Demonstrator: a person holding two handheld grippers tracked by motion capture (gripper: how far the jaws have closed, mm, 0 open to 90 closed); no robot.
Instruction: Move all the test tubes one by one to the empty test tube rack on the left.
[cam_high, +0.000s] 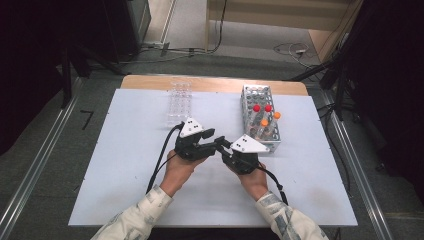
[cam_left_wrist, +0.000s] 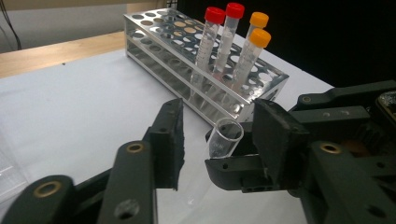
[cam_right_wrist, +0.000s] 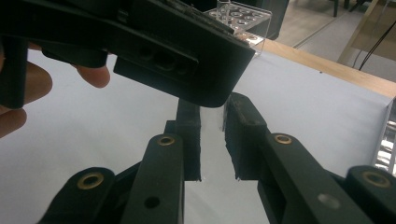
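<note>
Metal rack (cam_high: 248, 96) at the table's (cam_high: 125, 165) far right: two red-capped tubes (cam_left_wrist: 217, 37), two orange-capped tubes (cam_left_wrist: 250, 46), other holes bare. Clear tray (cam_high: 180, 100) apart, left. Uncapped clear tube (cam_left_wrist: 223, 140), open mouth up, pinched by right gripper (cam_high: 225, 145); left gripper (cam_left_wrist: 217, 135) spread around it, pads apart from glass.

Clear glossy plastic tube (cam_left_wrist: 224, 139), shiny metal rack (cam_left_wrist: 196, 60), matt white tabletop (cam_high: 130, 165)

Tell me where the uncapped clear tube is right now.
In the left gripper view, the uncapped clear tube is held in the right tongs, between the left tongs' jaws, just in front of the metal rack.
</note>
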